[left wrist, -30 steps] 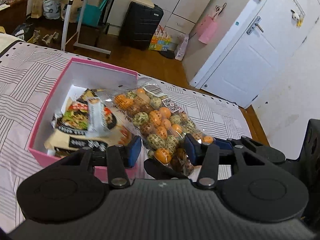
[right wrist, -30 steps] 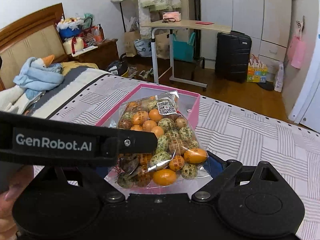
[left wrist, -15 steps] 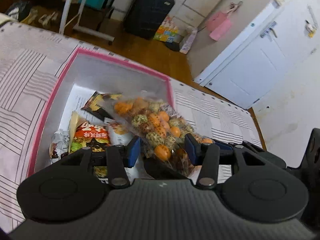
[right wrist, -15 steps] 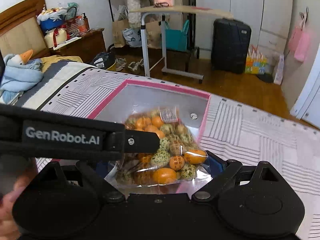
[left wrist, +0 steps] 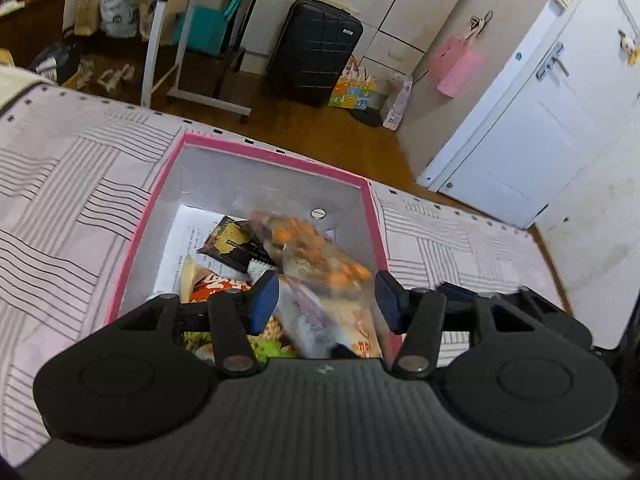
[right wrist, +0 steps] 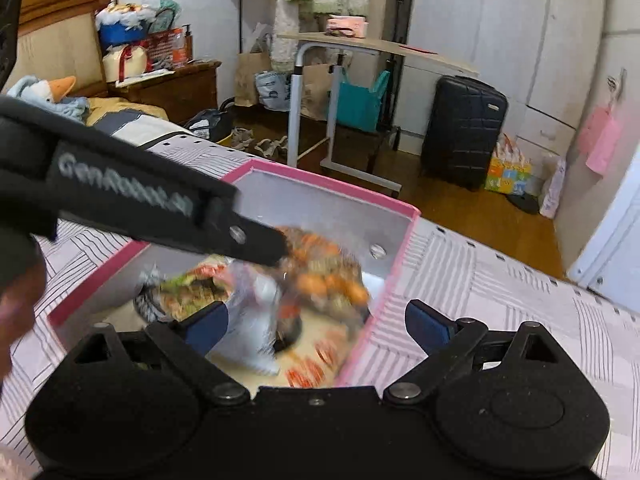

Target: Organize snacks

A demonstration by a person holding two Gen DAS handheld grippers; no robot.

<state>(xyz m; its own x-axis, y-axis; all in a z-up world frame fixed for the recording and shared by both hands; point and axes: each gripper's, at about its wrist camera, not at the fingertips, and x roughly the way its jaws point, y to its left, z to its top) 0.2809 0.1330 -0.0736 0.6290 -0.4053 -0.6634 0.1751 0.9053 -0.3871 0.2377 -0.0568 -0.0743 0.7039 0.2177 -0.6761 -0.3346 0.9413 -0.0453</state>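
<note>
So, both my grippers are hanging over the pink box (left wrist: 374,216) sitting on the striped bed cover (left wrist: 68,184). The clear bag of orange and green wrapped candies (left wrist: 316,252) is inside the box, blurry in both views, lying against the far right inner wall on top of the other snack packets (left wrist: 236,248). My left gripper (left wrist: 326,300) has its jaws released, blue pads spread wide with nothing between them, just above the near end of the bag. My right gripper (right wrist: 316,328) is the same deal, jaws wide apart and empty, straddling the box's right wall, with the candy bag (right wrist: 324,276) ahead of it. A black suitcase (right wrist: 464,128) stands by the white wardrobe across the wooden floor.
</note>
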